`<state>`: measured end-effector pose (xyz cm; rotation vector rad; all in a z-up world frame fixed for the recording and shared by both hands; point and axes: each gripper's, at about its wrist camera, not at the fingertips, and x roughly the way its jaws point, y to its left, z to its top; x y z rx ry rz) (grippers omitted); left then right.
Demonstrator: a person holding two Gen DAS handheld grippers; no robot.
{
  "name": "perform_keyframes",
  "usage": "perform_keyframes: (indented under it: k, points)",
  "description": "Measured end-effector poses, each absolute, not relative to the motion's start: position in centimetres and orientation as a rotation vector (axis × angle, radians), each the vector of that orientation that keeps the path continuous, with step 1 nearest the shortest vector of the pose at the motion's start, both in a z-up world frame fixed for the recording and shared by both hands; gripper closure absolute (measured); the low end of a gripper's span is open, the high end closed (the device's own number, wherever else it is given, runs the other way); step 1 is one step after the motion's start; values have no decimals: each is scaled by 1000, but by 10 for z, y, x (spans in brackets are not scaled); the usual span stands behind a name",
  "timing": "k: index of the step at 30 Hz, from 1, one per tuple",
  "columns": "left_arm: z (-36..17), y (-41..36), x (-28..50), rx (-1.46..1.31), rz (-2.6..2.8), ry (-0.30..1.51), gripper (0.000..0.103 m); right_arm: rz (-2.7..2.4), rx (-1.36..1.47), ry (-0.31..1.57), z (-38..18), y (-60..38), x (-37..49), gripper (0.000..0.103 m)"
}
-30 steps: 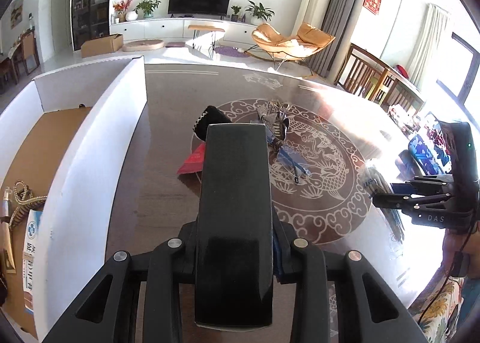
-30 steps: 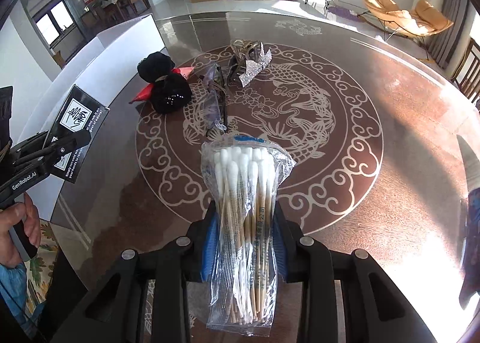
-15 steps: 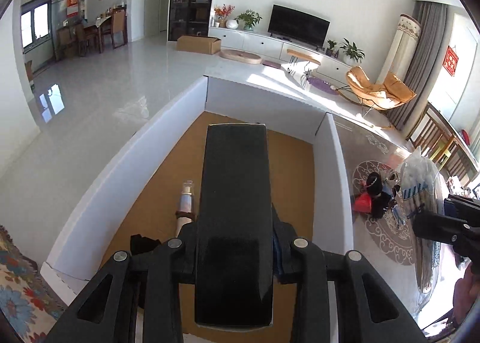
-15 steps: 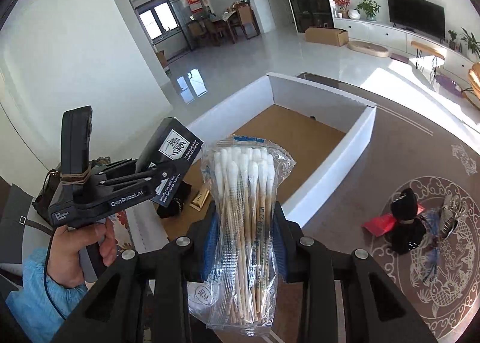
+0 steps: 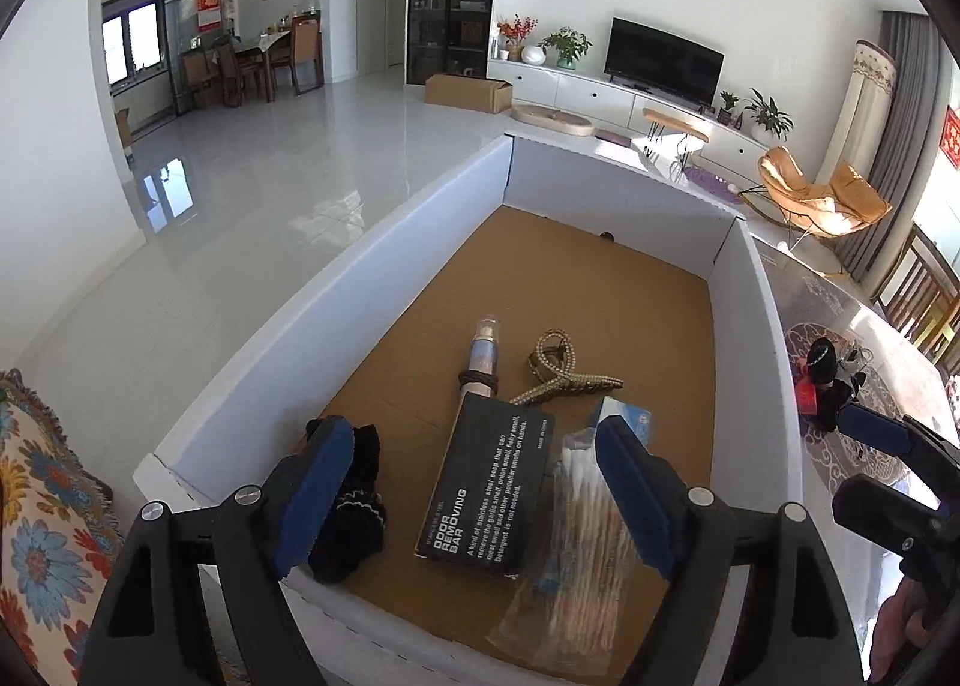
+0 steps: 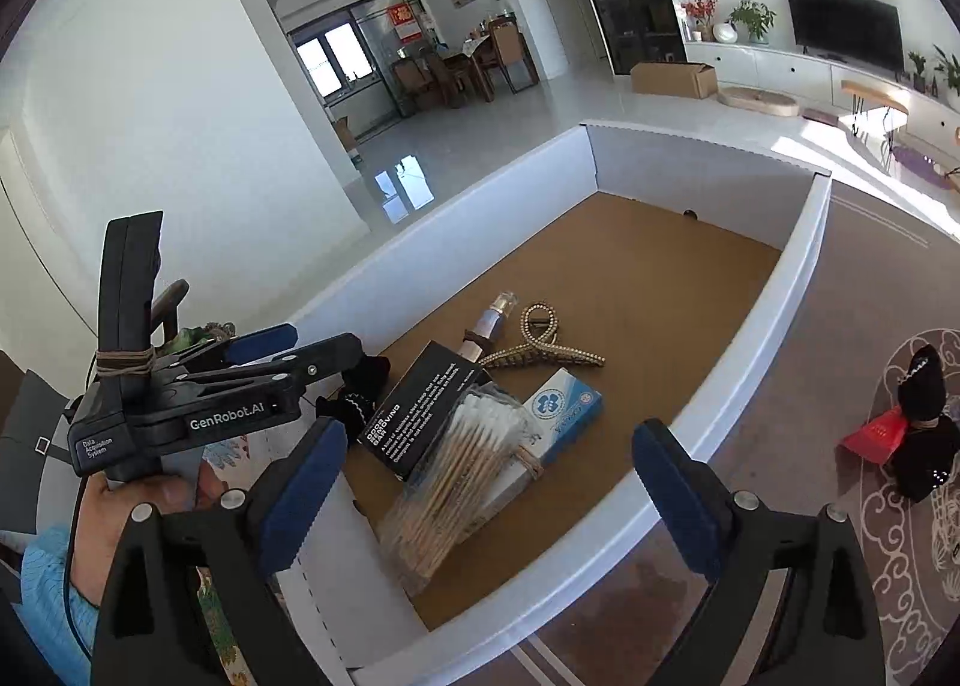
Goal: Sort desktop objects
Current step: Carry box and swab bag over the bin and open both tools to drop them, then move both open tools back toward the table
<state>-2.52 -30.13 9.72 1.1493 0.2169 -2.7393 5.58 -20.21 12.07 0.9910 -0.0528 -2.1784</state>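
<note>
Judged light, soft and slippery, the clear crinkled plastic bag of wooden-stemmed cotton swabs [image 6: 462, 470] is best pinched across its bundled middle, not the loose film ends. It lies inside the white-walled cardboard box [image 6: 774, 338], at five o'clock of the black rectangular odor-removing-bar carton [image 6: 414, 416] and touching it. Left gripper [image 5: 474, 488] and right gripper [image 6: 486, 482] both stand spread wide, grasping nothing.

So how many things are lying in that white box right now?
6 that I can see in the white box: black cloth, black soap box, cotton swabs, blue-white carton, small bottle, beaded hair clip. More may be hidden underneath.
</note>
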Motion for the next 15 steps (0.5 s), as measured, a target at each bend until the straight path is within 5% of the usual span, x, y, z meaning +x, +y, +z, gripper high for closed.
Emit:
perform_keyframes:
  k: [4,8,15]
  points:
    - [129,-231,-8,1088,-2947,166,18,-2375,909,-10,114,-125,61,0]
    - [140,-147,6,1074,-3165,107,0,-2605,971,141,85,-34,60,0]
    - [58,-4,-9,1469,-3224,-201,0,-2782,1252,145,36,119,74,0]
